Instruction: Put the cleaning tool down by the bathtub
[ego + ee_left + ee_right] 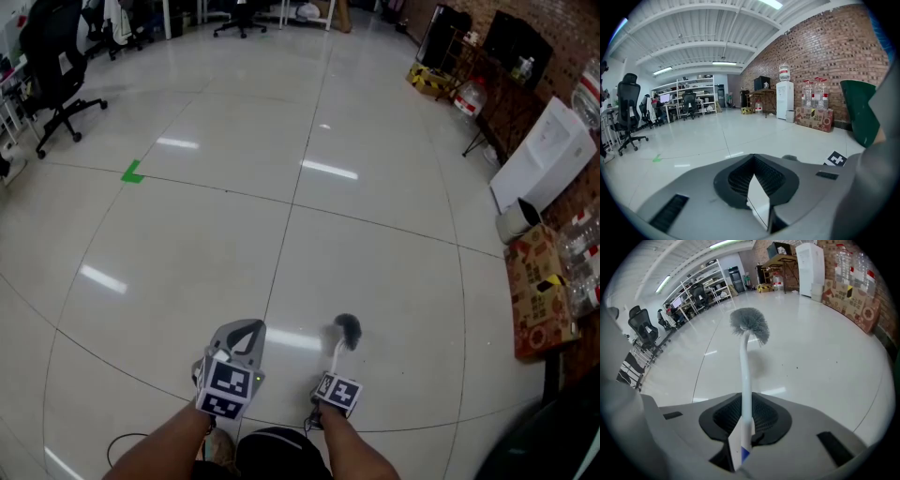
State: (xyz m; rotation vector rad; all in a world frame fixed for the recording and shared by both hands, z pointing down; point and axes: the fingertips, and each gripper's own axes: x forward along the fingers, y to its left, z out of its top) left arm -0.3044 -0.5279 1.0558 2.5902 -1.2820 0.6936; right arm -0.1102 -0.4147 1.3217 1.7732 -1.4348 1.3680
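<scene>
A wide, glossy white tiled floor (281,187) fills most of the head view, with ceiling lights reflected in it. A brick wall (834,56) runs along the person's right side. A white water cooler (785,98) stands against it, with a printed cardboard box (539,291) nearby. Black office chairs (52,56) stand well away at the far left, near desks and shelves at the end of the room.

The person's two bare forearms (159,450) reach in from the bottom edge, each holding a grey tool with a cube of square markers.

The left tongs (246,330) point forward over the floor. In the left gripper view their tips are pressed together and the black pads (740,180) pinch nothing.

The right tongs (335,367) sit just beside the left ones, on the person's right. They are clamped on the lower end of a brush (345,336). In the right gripper view the white handle (745,376) runs up from between the dark ribbed pads, and a small blue patch shows on its gripped end. The round grey bristle head (750,324) points ahead of the tongs, away from the person. The brush is carried above the bare floor and touches only the tongs.

A small mark of green tape (132,172) lies on the floor, well off to the left.
</scene>
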